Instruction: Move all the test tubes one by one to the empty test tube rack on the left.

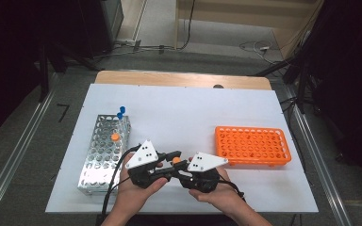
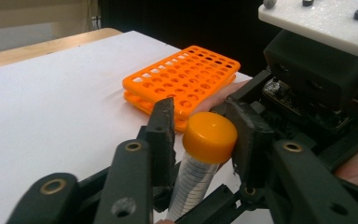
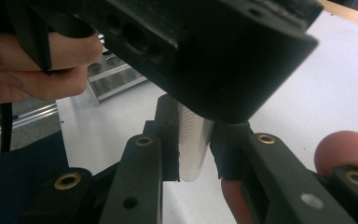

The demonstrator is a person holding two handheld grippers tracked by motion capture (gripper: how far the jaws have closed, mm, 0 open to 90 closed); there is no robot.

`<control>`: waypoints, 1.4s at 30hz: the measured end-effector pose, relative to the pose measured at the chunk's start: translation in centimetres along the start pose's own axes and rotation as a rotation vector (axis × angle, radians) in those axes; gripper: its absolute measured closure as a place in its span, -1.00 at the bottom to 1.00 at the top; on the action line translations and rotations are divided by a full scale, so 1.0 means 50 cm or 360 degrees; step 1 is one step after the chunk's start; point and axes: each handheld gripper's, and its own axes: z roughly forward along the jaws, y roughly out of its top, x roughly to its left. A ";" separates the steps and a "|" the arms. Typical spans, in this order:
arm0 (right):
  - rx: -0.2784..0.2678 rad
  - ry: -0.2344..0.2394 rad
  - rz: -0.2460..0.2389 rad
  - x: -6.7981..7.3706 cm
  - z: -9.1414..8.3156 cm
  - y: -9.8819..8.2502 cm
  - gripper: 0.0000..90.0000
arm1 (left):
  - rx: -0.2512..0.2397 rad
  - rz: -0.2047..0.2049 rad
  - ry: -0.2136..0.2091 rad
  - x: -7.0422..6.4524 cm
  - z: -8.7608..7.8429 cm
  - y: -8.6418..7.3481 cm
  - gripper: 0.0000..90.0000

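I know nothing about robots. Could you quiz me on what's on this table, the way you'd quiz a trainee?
1. What do the fingers of the right gripper hold?
A. the body of the clear plastic tube with an orange screw cap
B. a blue cap
C. a cable
2. True or false: the orange plastic rack with rows of holes is full of tubes.
3. Fill in: the silver metal rack holds one orange-capped tube and two tubes with ___ caps.

Key: 1 A. 2 False: its holes look empty. 3 blue.
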 end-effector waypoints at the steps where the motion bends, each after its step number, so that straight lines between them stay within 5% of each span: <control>1: 0.0000 0.0005 0.0004 0.000 0.001 0.000 0.60 | 0.0002 -0.0001 -0.0003 0.000 0.000 0.000 0.49; 14: -0.0003 0.0003 -0.0002 -0.001 0.001 -0.002 0.55 | 0.0019 0.0032 0.0026 -0.002 -0.003 0.001 0.55; 21: -0.0032 0.0044 0.0033 -0.017 -0.014 -0.007 0.05 | -0.0026 0.0002 0.0068 0.006 -0.028 0.004 0.55; 31: -0.0073 -0.0081 0.0063 -0.064 -0.064 -0.029 -0.89 | -0.0097 -0.0045 0.0183 0.037 -0.082 -0.004 0.55; 42: -0.0083 -0.0239 0.0157 -0.117 -0.130 -0.068 -1.00 | -0.0141 -0.0080 0.0353 0.073 -0.148 -0.012 0.55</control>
